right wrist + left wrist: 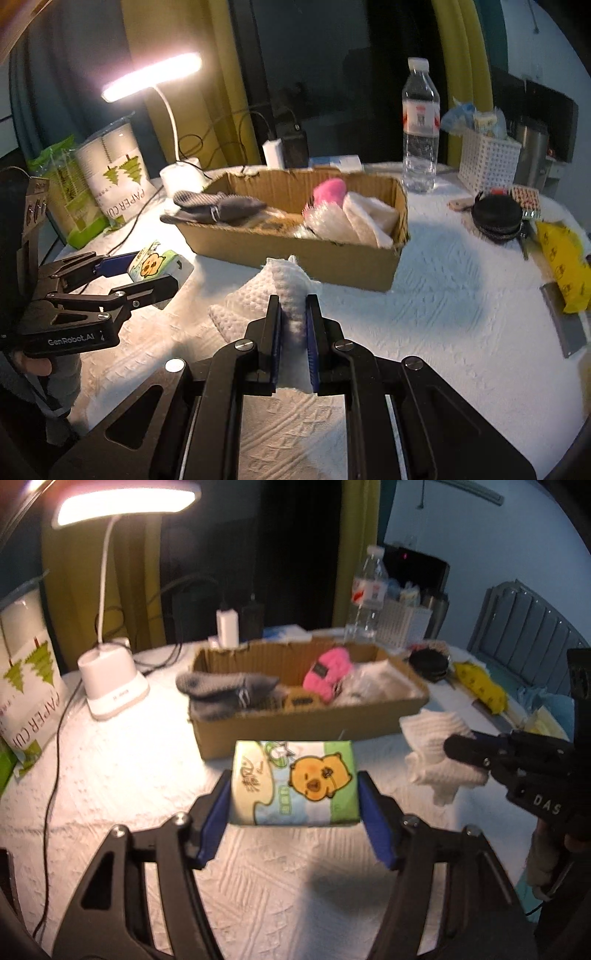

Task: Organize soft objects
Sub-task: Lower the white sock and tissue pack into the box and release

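A white textured tablecloth (110,775) carries a cardboard box (295,723) of soft items. The left gripper (291,812) clamps a tissue pack (295,782); the right gripper (293,332) pinches a white cloth (266,291).

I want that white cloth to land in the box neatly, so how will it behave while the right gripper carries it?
The white cloth probably flops: it bunches and folds past the right gripper, which pinches only a narrow ridge. It looks light and quilted, so slipping seems unlikely. Loose edges may catch the cardboard box rim.
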`<state>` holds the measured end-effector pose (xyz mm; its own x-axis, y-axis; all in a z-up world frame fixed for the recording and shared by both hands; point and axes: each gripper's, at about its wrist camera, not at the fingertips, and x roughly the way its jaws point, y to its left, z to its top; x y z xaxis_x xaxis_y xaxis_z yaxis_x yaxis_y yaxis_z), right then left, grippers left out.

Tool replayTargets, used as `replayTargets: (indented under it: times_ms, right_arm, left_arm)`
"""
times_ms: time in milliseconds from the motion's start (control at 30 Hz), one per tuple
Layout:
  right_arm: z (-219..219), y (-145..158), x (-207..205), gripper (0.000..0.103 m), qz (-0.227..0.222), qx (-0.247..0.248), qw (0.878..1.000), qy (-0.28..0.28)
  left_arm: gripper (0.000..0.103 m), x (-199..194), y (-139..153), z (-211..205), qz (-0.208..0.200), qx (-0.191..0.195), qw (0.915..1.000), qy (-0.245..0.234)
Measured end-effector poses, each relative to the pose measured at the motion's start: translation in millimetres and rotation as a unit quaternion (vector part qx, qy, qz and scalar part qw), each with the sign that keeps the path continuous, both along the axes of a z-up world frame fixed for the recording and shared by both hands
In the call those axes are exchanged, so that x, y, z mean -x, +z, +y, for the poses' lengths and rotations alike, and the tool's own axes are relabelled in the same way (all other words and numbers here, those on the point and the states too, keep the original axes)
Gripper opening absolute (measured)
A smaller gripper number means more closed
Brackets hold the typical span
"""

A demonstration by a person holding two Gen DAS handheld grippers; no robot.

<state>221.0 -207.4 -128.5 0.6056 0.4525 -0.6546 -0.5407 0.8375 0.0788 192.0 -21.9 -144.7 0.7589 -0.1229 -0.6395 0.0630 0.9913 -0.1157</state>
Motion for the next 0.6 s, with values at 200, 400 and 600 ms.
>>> replayTargets:
  times_ms: [200, 400, 600]
  right_arm:
    - [7, 23, 0, 0.013, -0.026, -0.001, 1.0, 0.002]
    - [19, 48, -9, 0.013, -0.051, 0.002, 0.999, 0.01]
    - [27, 65, -23, 0.013, -0.071, -0.007, 0.997, 0.015]
  left_arm:
    - [0.066, 1, 32, 3, -0.038, -0.005, 0.9992, -0.008]
    - [0.066, -6, 61, 11, -0.069, -0.009, 0.9975, -0.006]
    - [0.066, -21, 76, 19, -0.085, -0.011, 0.9963, -0.002]
